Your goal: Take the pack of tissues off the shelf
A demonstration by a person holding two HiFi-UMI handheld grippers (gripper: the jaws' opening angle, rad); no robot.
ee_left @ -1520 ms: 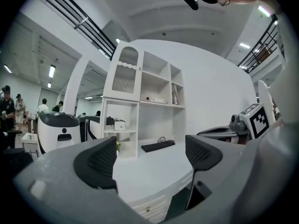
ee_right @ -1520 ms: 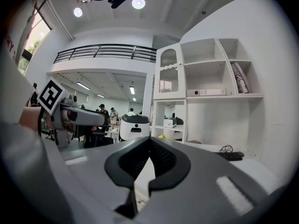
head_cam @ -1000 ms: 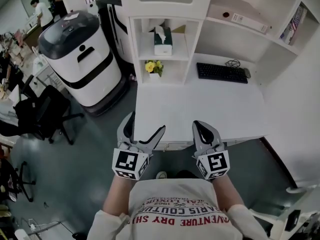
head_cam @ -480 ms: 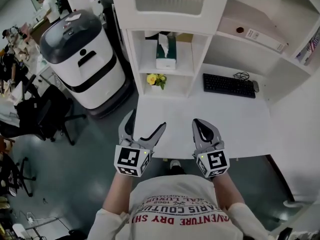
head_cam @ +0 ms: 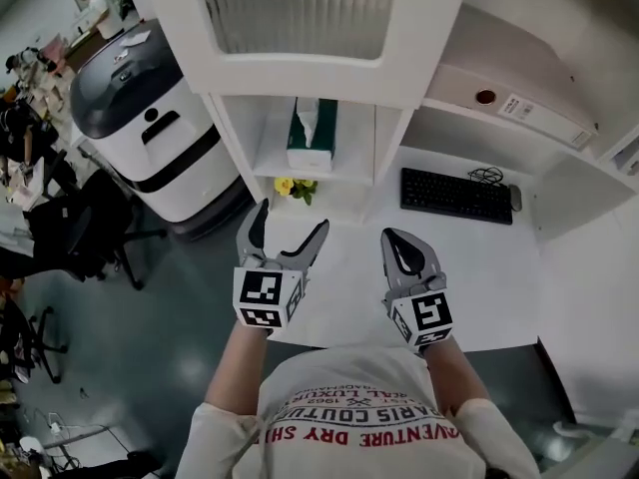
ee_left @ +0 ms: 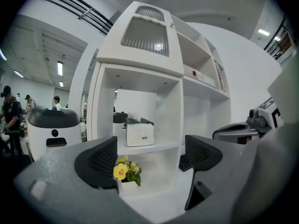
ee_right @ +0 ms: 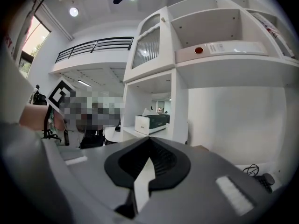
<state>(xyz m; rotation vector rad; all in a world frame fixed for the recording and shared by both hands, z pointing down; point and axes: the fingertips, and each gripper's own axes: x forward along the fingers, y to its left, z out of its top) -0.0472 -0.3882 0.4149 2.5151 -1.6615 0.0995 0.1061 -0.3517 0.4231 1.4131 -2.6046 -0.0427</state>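
Note:
The pack of tissues (head_cam: pixel 311 134), a white box with a dark green top and a tissue sticking out, stands on the middle shelf (head_cam: pixel 319 173) of the white shelf unit. It also shows in the left gripper view (ee_left: pixel 138 132) and the right gripper view (ee_right: pixel 151 122). My left gripper (head_cam: pixel 287 242) is open, well short of the shelf and just below it, with nothing between its jaws. My right gripper (head_cam: pixel 401 253) is shut and empty, over the white desk (head_cam: pixel 469 267).
A small pot of yellow flowers (head_cam: pixel 292 187) sits on the shelf below the tissues. A black keyboard (head_cam: pixel 455 196) lies on the desk to the right. A large white and black machine (head_cam: pixel 150 128) stands left of the shelf unit, with office chairs beyond.
The view has closed in on the shelf unit, which now looms larger. Both grippers sit slightly higher in the view and nearer the shelf. Their jaws have not changed.

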